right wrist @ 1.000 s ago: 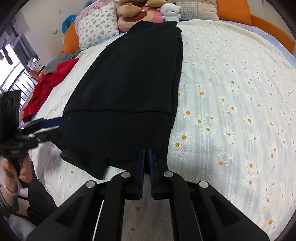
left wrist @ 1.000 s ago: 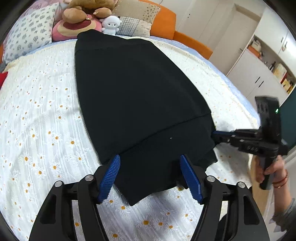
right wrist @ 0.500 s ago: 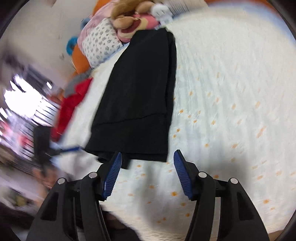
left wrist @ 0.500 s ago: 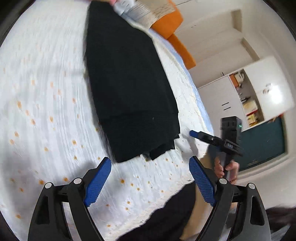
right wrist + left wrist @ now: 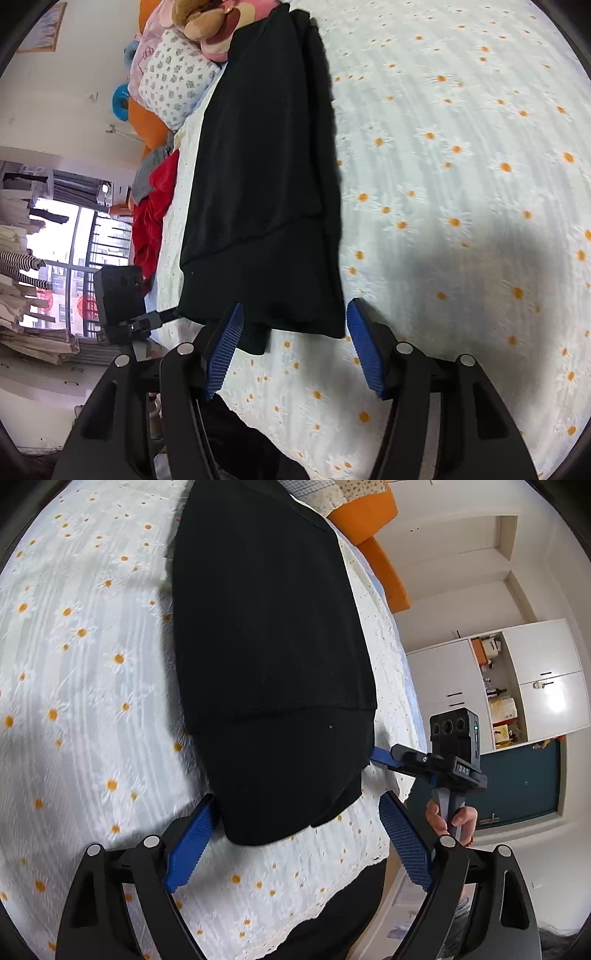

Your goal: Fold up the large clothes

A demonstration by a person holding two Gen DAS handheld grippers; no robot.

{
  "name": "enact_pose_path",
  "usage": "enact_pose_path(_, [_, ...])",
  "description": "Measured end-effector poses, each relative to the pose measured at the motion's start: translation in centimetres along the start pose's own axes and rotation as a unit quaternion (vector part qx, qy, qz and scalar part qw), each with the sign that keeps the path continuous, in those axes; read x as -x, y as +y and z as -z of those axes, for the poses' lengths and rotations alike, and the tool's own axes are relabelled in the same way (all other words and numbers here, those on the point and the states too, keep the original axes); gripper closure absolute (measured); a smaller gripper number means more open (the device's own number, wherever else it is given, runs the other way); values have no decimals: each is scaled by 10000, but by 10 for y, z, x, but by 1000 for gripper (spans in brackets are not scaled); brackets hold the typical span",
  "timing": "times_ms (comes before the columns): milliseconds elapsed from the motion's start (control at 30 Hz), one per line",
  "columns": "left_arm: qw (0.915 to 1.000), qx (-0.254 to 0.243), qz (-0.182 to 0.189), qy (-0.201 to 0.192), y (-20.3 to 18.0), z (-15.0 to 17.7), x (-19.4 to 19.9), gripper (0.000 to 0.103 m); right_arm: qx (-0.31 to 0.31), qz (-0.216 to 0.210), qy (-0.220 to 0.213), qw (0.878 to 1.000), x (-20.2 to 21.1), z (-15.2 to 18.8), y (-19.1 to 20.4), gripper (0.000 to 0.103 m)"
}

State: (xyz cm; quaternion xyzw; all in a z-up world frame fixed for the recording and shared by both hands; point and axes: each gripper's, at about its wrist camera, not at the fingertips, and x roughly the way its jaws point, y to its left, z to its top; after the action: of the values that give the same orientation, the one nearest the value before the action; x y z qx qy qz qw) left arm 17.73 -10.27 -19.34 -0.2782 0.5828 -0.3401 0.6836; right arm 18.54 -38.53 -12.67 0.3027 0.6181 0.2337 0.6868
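A black garment (image 5: 269, 657), folded into a long strip, lies on the daisy-print bedspread (image 5: 92, 701), its hem toward me. My left gripper (image 5: 295, 830) stands open with the hem's left corner between its blue pads. One pad (image 5: 192, 842) sits right at the cloth's edge. In the right wrist view the same garment (image 5: 266, 184) ends between the pads of my open right gripper (image 5: 295, 332), at the hem's right corner. Each gripper shows in the other's view: the right gripper (image 5: 382, 756) at the hem's far side, and the left gripper (image 5: 168, 316) likewise.
Pillows (image 5: 173, 88) and plush toys (image 5: 214, 26) sit at the head of the bed by an orange headboard (image 5: 373, 520). A red garment (image 5: 151, 218) lies on the left side. White cupboards (image 5: 498, 686) stand right. The bed's front edge is just below the grippers.
The right gripper has gone from shut to open. The left jaws stand wider. Both grippers have rolled and shifted, and now straddle the hem's two corners.
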Motion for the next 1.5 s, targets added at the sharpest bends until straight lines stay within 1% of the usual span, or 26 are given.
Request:
enact_pose_path(133, [9999, -68, -80, 48, -2, 1, -6, 13, 133, 427, 192, 9988, -12, -4, 7, 45])
enact_pose_path(233, [9988, -287, -392, 27, -10, 5, -8, 13, 310, 613, 293, 9972, -15, -4, 14, 45])
enact_pose_path(267, [9977, -402, -542, -18, -17, 5, -9, 13, 333, 657, 331, 9967, -16, -5, 15, 45])
enact_pose_path(300, [9972, -454, -602, -36, -20, 6, -13, 14, 326, 671, 369, 9965, -17, -6, 16, 44])
enact_pose_path(367, [9972, -445, -598, -32, -23, 7, -16, 14, 282, 513, 410, 9974, -17, -8, 17, 44])
enact_pose_path(467, [9987, -331, -392, -39, -22, 7, -14, 15, 200, -7, 483, 9986, -19, -10, 22, 44])
enact_pose_path(500, [9993, -255, -255, -45, -18, 6, -9, 15, 204, -11, 478, 9986, -19, -11, 23, 44])
enact_pose_path(567, [9999, -125, -53, -20, -10, 6, -7, 15, 178, 139, 510, 9984, -22, -11, 19, 44])
enact_pose_path(633, [9998, 37, 139, 154, 0, 7, -10, 15, 39, 146, 559, 9983, -27, -13, 12, 44])
enact_pose_path(700, [9996, 38, 190, 184, 4, 11, -10, 17, -5, 91, 531, 9985, -25, -13, 10, 46])
enact_pose_path(767, [9998, -4, 110, 173, 3, 14, -8, 23, -44, -31, 481, 9988, -21, -13, 9, 61])
enact_pose_path(800, [9998, 52, 104, 164, 4, 13, -8, 28, -98, -26, 472, 9988, -19, -13, 6, 68])
enact_pose_path(833, [9998, 104, 96, 170, 8, 13, -7, 37, -152, -55, 473, 9987, -18, -13, 2, 70])
enact_pose_path(867, [9997, 153, 92, 172, 12, 11, -4, 42, -238, -100, 488, 9985, -18, -13, -3, 75])
enact_pose_path(900, [9995, 238, 92, 203, 17, 11, -4, 49, -283, -113, 490, 9983, -18, -13, -6, 79])
enact_pose_path(933, [9993, 277, 79, 219, 20, 10, -1, 55, -326, -149, 486, 9982, -19, -14, -7, 80])
enact_pose_path(1000, [9990, 347, 145, 240, 23, 9, 3, 59, -365, -226, 476, 9979, -16, -13, -10, 85])
enact_pose_path(1033, [9989, 368, 152, 250, 22, 7, 3, 63, -368, -265, 471, 9979, -15, -14, -10, 86])
enact_pose_path(1100, [9984, 439, 209, 277, 21, 4, 5, 66, -370, -325, 471, 9977, -13, -16, -7, 89])
enact_pose_path(1133, [9975, 555, 332, 292, 22, 2, 8, 66, -353, -334, 476, 9977, -12, -17, -5, 89])
enact_pose_path(1167, [9961, 684, 487, 286, 24, 1, 8, 66, -349, -380, 480, 9975, -9, -19, -2, 90])
enact_pose_path(1200, [9925, 893, 785, 298, 28, -1, 12, 66, -349, -431, 476, 9973, -8, -21, 0, 90])
enact_pose_path(1267, [9863, 1149, 1137, 323, 34, -5, 19, 68, -374, -579, 480, 9965, -4, -24, 1, 90])
enact_pose_path(1300, [9845, 1206, 1232, 330, 33, -8, 23, 69, -411, -718, 476, 9954, -1, -27, 3, 90])
enact_pose_path(1500, [9804, 1227, 1509, 320, 17, -31, 43, 69, -384, -1143, 218, 9925, 23, -51, 15, 90])
